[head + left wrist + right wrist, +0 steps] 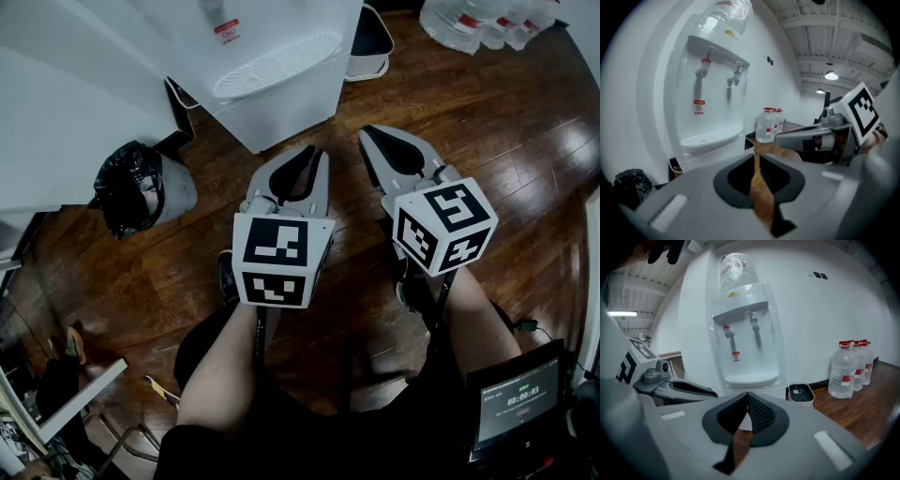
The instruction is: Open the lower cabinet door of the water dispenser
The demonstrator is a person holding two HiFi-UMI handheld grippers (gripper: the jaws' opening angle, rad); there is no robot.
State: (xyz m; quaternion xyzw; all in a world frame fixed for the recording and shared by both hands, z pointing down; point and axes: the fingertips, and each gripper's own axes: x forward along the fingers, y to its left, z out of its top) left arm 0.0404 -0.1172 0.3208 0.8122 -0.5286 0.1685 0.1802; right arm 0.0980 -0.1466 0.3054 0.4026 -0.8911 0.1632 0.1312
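Observation:
The white water dispenser (281,56) stands on the wooden floor ahead of me, with its drip tray (277,64) jutting out over the lower cabinet front (291,112). In the right gripper view the water dispenser (745,333) shows two taps and a bottle on top, and my own jaws hide most of its lower cabinet. My left gripper (314,153) and my right gripper (368,132) hover side by side, a short way in front of the cabinet and not touching it. Both are shut with nothing between the jaws. The left gripper (754,155) points at the dispenser (712,93).
A bin with a black bag (136,187) sits to the left of the dispenser. A small white bin (370,42) stands on its right. Large water bottles (478,23) are at the far right. A screen (520,403) is by my right knee.

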